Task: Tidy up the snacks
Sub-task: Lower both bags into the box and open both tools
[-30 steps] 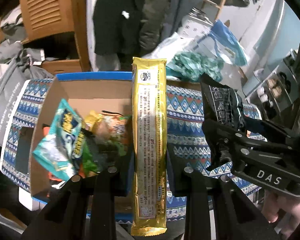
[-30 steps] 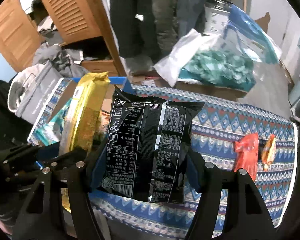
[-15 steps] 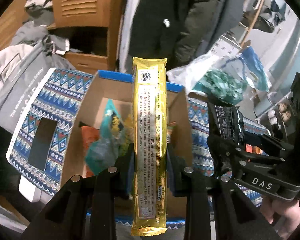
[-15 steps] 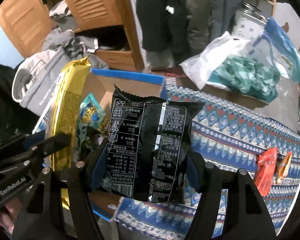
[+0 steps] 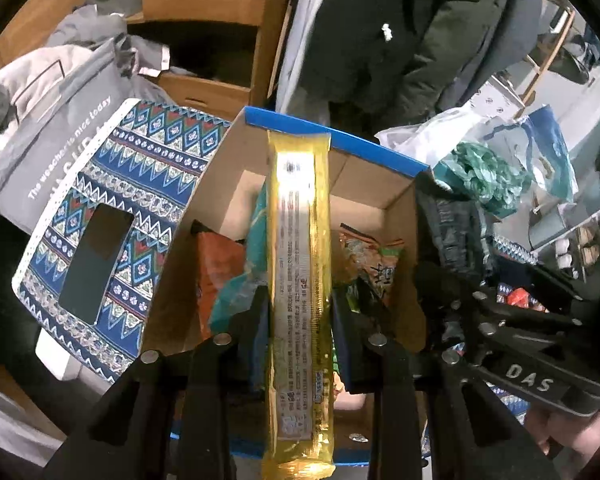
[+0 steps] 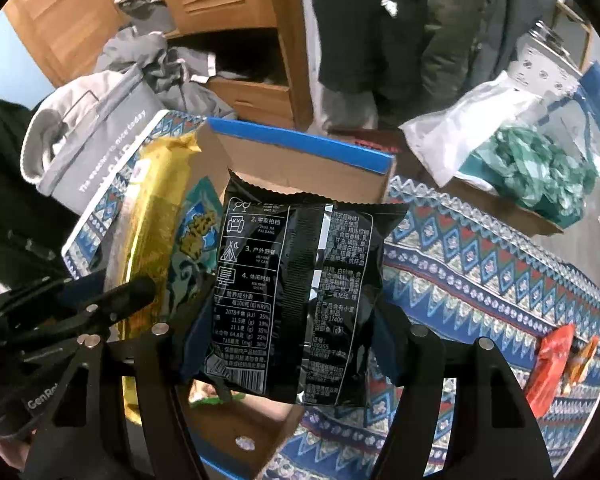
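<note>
The left gripper [image 5: 300,320] is clamped on a long yellow pack [image 5: 300,280], which stands lengthwise between its fingers and reaches out over the open box [image 5: 340,148]. The right gripper [image 6: 292,340] grips a black bag [image 6: 300,292] by its sides, the bag's back panel facing the camera.

A second ago both packs hung over the patterned cloth [image 6: 480,256] with the box off to one side. Now both hands have swung across and tipped lower, so the yellow pack sits squarely above the box's middle and the black bag hangs over its near right corner. That likely means the carry is nearly done and the drop into the box comes next.

Inside the box lie a teal bag [image 5: 236,288], an orange pack [image 5: 216,272] and a green-and-orange pack [image 5: 376,256], so the floor is already crowded; the yellow pack will probably have to rest on top or slide along a wall. The two grippers are close together, the right one's frame just beside the left, and could knock each other when letting go.

On the cloth to the right, well apart from the box, a red pack [image 6: 548,368] and a small orange one [image 6: 580,364] wait unsorted. A grey tote [image 5: 48,132] leans beyond the cloth, and a person in dark clothes [image 5: 380,32] stands behind the box.
</note>
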A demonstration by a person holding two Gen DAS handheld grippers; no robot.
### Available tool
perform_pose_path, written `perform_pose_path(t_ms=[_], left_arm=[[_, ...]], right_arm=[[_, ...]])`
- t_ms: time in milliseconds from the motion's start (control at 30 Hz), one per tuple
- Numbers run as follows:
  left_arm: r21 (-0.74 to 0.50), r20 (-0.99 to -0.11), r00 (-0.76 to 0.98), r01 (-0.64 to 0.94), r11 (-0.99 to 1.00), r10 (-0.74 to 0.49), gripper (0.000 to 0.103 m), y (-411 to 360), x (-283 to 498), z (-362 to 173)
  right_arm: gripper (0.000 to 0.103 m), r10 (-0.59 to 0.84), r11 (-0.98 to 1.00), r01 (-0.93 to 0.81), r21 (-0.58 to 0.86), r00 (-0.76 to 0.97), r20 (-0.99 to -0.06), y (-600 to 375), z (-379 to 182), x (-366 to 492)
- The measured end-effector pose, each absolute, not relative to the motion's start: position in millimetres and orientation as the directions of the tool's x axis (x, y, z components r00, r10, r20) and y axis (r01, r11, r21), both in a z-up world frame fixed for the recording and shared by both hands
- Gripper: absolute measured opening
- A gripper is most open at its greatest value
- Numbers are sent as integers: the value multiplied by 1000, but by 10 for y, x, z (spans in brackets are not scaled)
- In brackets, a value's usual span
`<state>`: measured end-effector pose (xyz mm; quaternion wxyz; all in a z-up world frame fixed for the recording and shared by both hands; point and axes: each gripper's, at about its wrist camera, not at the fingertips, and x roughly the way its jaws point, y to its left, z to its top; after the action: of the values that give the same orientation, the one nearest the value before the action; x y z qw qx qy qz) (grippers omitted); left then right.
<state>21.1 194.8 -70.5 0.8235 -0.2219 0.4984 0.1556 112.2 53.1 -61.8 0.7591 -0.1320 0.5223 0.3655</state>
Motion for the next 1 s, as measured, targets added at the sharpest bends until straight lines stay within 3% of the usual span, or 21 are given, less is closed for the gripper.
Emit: perform_pose_path(t_ms=[100,233,433,1000], left_arm=[[-211,-883,467,-485,849,48,31,1977,190,-682],[-215,-877,478,-490,845,54,47,1987,179,-632],[-214,-877,479,-475,853,47,55,1919,198,-582],[-222,-873,488,-438,871,23,61,1667,227,-479]], right_arm=[[70,410,687,-703,182,168,-897,580,-679,1143],[70,402,689,-706,166,182,-897,570,-692,1157],[76,430,697,-694,182,201,-880,504,-589,1172],[76,416,733,-660,161,248,-875,130,-481,1178]])
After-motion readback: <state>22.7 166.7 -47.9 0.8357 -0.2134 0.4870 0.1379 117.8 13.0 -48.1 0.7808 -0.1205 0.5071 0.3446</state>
